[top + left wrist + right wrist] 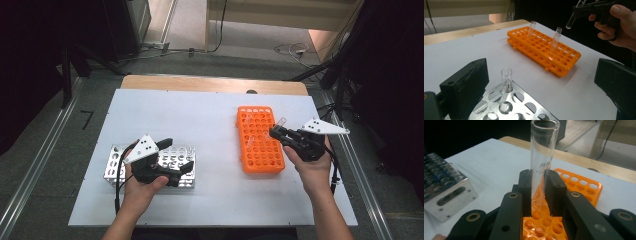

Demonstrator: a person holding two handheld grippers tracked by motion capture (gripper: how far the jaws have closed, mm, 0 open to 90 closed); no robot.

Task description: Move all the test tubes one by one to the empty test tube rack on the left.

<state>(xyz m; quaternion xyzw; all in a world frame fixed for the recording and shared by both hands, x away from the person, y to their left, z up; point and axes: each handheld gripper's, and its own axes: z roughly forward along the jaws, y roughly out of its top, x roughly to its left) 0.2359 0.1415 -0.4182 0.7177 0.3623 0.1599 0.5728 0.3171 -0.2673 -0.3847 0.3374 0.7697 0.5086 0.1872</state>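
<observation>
The right gripper [537, 192], clamped on 1 glass test tube [543, 157] held upright above the orange rack [260, 140], has the metal rack [172, 160] at 8 o'clock, under the wide-open, empty left gripper [176, 156].

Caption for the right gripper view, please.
Right gripper clamps a clear glass test tube above the orange rack.

A clear glass test tube [543, 157] with printed markings stood pinched at its lower part, open mouth up, raised above the orange rack [259, 139]. That flat, many-holed rack lay toward the bench's right edge, three more tubes [555, 42] standing in it.
</observation>
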